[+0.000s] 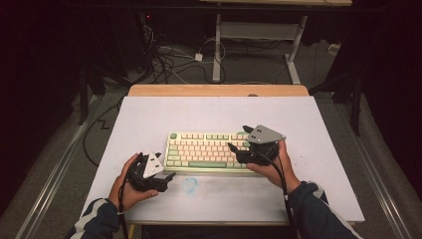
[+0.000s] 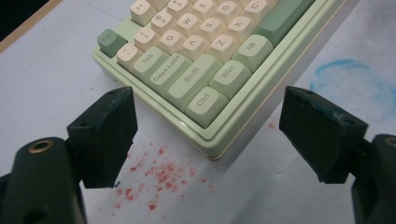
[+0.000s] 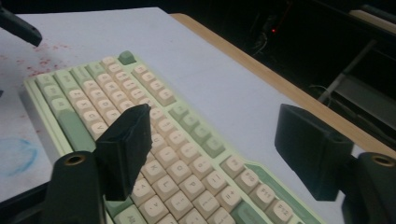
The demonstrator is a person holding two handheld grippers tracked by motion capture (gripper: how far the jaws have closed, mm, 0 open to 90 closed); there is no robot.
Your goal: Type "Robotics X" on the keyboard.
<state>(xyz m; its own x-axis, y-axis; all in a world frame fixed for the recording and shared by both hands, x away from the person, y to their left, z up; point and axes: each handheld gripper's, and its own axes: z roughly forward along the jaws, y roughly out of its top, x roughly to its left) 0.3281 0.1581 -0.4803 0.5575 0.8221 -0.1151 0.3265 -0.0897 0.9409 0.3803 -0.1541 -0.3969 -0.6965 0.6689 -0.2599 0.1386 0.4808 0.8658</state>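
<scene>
A pale green keyboard (image 1: 206, 152) with cream keys lies flat near the middle of the white worktop (image 1: 149, 114), its long side running left to right. The left gripper (image 1: 164, 180) hangs just off the keyboard's near left corner, apart from it, with its jaws spread wide and nothing between them; in the left gripper view that corner, with the Ctrl key, sits in the gap between the two black jaws. The right gripper (image 1: 232, 147) is held over the right part of the keyboard, its jaws likewise released and empty (whether any part of it brushes the keys is hard to tell from the high view). A scatter of red specks (image 2: 159, 179) marks the worktop just beside the keyboard's left end, and a faint blue ring-shaped smudge (image 1: 189, 184) lies on the near side of the keyboard, right of the left gripper.
</scene>
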